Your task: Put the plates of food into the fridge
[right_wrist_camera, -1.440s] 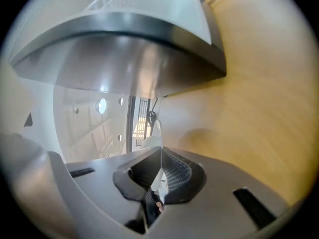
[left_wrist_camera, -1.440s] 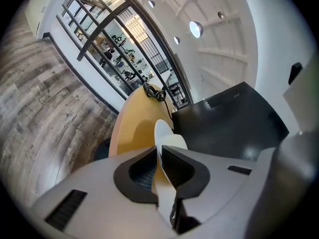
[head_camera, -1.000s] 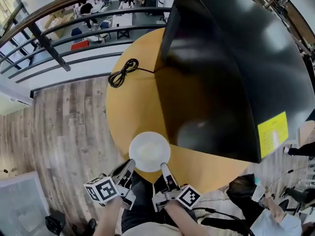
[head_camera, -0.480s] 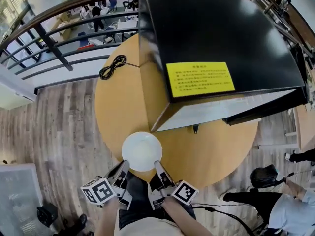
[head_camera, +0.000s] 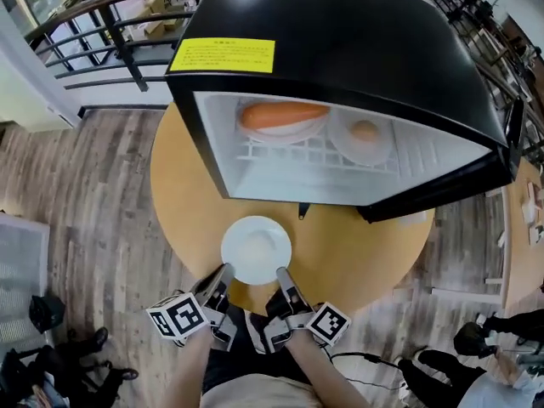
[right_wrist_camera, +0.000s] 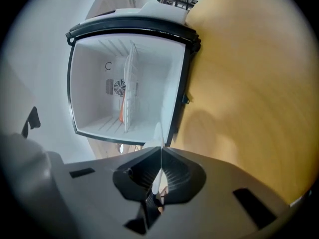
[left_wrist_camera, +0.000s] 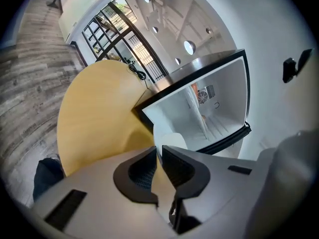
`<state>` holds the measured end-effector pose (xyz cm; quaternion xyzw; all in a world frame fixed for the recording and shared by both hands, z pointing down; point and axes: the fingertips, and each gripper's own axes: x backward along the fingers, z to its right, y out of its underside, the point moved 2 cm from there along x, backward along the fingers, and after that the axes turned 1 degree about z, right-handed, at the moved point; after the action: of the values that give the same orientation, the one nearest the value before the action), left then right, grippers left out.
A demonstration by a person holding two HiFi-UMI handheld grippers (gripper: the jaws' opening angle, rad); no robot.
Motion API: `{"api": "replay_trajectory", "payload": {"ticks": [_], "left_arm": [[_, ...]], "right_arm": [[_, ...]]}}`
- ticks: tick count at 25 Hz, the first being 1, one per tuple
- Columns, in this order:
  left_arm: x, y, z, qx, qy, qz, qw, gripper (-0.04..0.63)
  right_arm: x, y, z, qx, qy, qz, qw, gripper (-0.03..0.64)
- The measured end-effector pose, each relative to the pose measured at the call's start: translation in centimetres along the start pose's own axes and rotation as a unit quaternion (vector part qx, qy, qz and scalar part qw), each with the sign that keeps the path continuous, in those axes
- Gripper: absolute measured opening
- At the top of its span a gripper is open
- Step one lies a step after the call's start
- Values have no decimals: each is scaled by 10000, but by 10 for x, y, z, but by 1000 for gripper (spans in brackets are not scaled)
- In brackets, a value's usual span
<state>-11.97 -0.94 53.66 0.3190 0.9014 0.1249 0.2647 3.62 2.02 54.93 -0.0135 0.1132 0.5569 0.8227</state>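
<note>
A white plate hangs just above the round wooden table, in front of the open black fridge. My left gripper is shut on the plate's near-left rim and my right gripper on its near-right rim. I cannot make out any food on it. In the left gripper view the plate shows beyond the narrow gap of the left gripper. In the right gripper view its thin rim runs through the pinched right gripper. On the fridge's wire shelf sit a plate of orange food and a plate with a pale round item.
The fridge has a yellow label on top and its white inside faces me. Wooden floor surrounds the table, with a railing at the far left. Shoes stand at bottom left and people at bottom right.
The plate, held by both grippers, has been carried round the table from the fridge's closed black side to its open front. The fridge's inside and shelf plates have come into view.
</note>
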Motion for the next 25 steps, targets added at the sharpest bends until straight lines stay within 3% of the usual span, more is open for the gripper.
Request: {"api": "replay_trajectory", "payload": {"ticks": [5,17,22,25], "left_arm": [[-31,8,30,-74,136,62,9999,35],[-124,-26,54,-238,637,-20,9977,36],[-160,-40,46,-298,536,-11,9981,36],[-174,-41,41,-562,330,-111,9978,37]], "right_arm": [[8,-40,1,-167,-169,238,9994,17],[-29,-102,8,-623,-377,1288,9890,17],[-53,-119,18,-771,-343,1621,9832,17],[-65,-130,22,-857,-303,1757,9802,18]]}}
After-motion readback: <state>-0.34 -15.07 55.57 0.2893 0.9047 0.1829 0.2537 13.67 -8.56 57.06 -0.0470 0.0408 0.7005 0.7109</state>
